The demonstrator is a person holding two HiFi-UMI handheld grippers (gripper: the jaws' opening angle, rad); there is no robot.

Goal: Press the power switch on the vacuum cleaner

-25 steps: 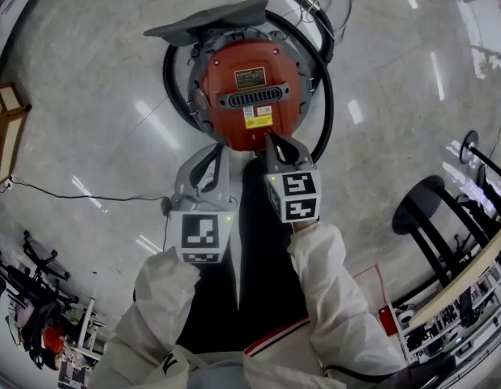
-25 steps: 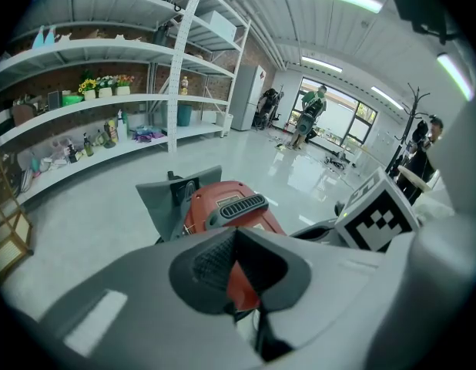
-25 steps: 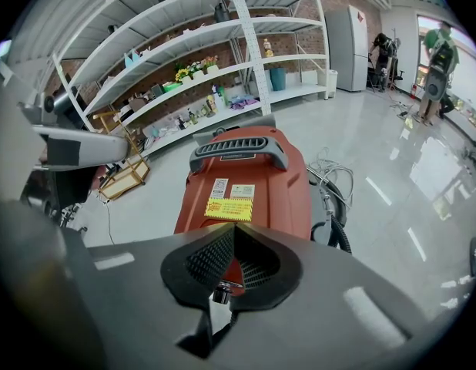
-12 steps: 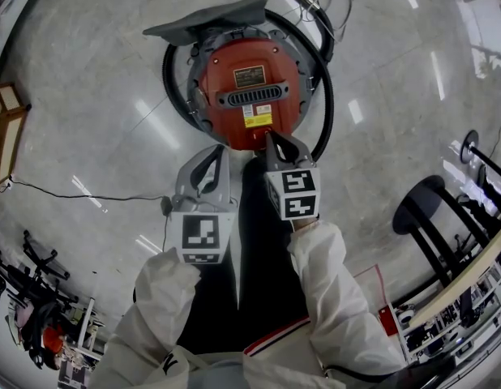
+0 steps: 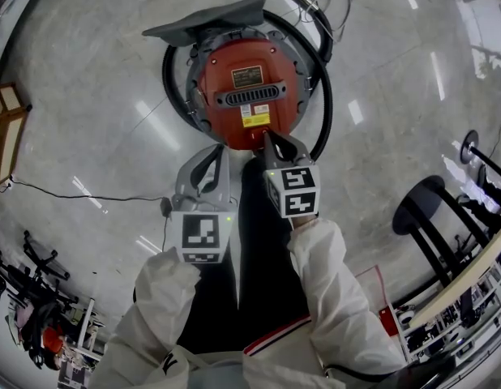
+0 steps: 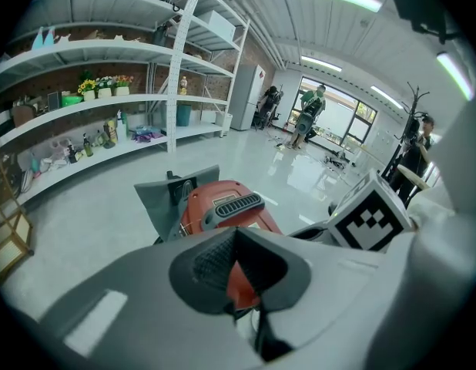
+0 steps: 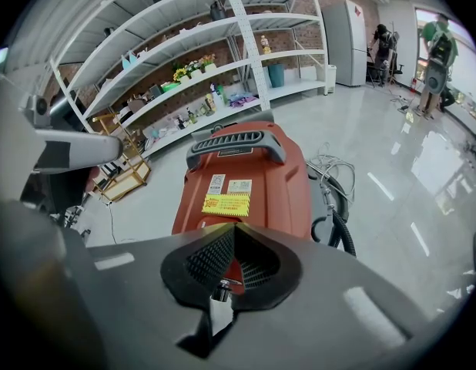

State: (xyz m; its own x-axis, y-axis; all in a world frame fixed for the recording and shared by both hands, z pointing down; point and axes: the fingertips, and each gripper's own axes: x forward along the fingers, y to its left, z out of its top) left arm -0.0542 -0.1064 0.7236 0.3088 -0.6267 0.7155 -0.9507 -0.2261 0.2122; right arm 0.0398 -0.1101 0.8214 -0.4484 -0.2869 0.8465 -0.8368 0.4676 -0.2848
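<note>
The red vacuum cleaner (image 5: 249, 96) sits on the floor (image 5: 96, 96), on the far side. It looks heavy and hard, so I think a push won't slide it. I don't need to grab it, just poke the small shiny button (image 7: 222, 289), which I think is the switch. My right tongs (image 5: 267, 135) are pinched shut and empty, with their tips at its near edge. My left tongs (image 5: 222, 148) are shut and empty too, near its left side and not touching.

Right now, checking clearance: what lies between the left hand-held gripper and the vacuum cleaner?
In the head view, only the black hose looped round the vacuum cleaner lies there.
</note>
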